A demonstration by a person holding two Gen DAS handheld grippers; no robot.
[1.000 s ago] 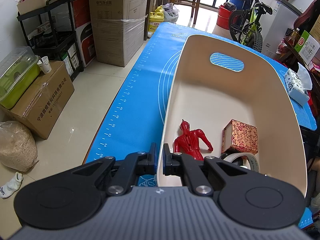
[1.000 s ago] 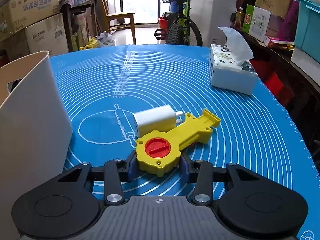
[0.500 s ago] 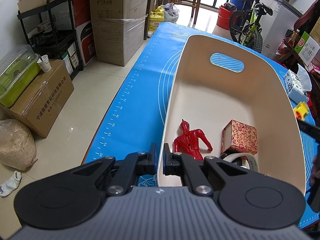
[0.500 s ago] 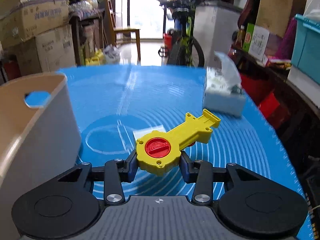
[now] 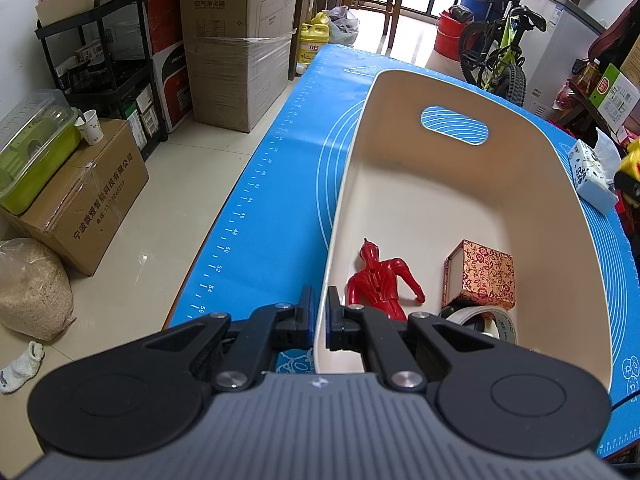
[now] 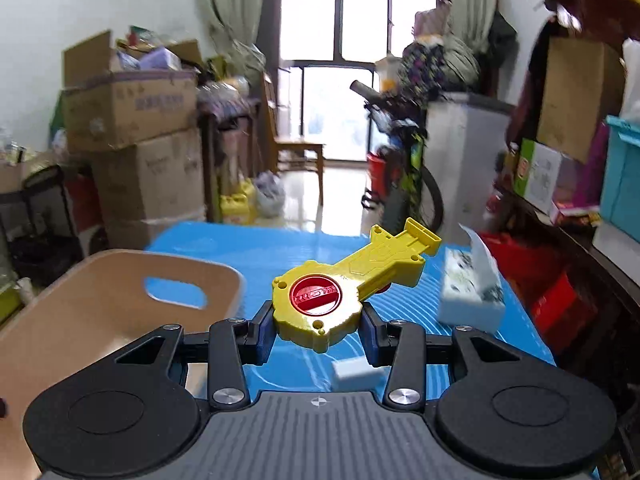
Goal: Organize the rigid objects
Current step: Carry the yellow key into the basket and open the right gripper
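Note:
My left gripper (image 5: 319, 316) is shut on the near rim of a cream plastic basket (image 5: 448, 92) that stands on the blue mat. Inside the basket lie a red toy figure (image 5: 380, 276), a red patterned box (image 5: 482, 274) and a roll of tape (image 5: 484, 320). My right gripper (image 6: 318, 330) is shut on a yellow toy launcher with a red disc (image 6: 340, 284) and holds it in the air above the mat, to the right of the basket (image 6: 100, 300). A white charger block (image 6: 354, 372) lies on the mat below it.
A tissue pack (image 6: 470, 292) sits on the mat's right side; it also shows in the left wrist view (image 5: 592, 176). The blue mat (image 5: 272, 208) ends at the table's left edge, with floor, cardboard boxes (image 5: 240, 44) and a bicycle (image 5: 500, 52) beyond.
My right gripper has lifted the yellow launcher off the mat and carried it up and toward the basket. The white charger stayed on the mat. The left gripper has not moved.

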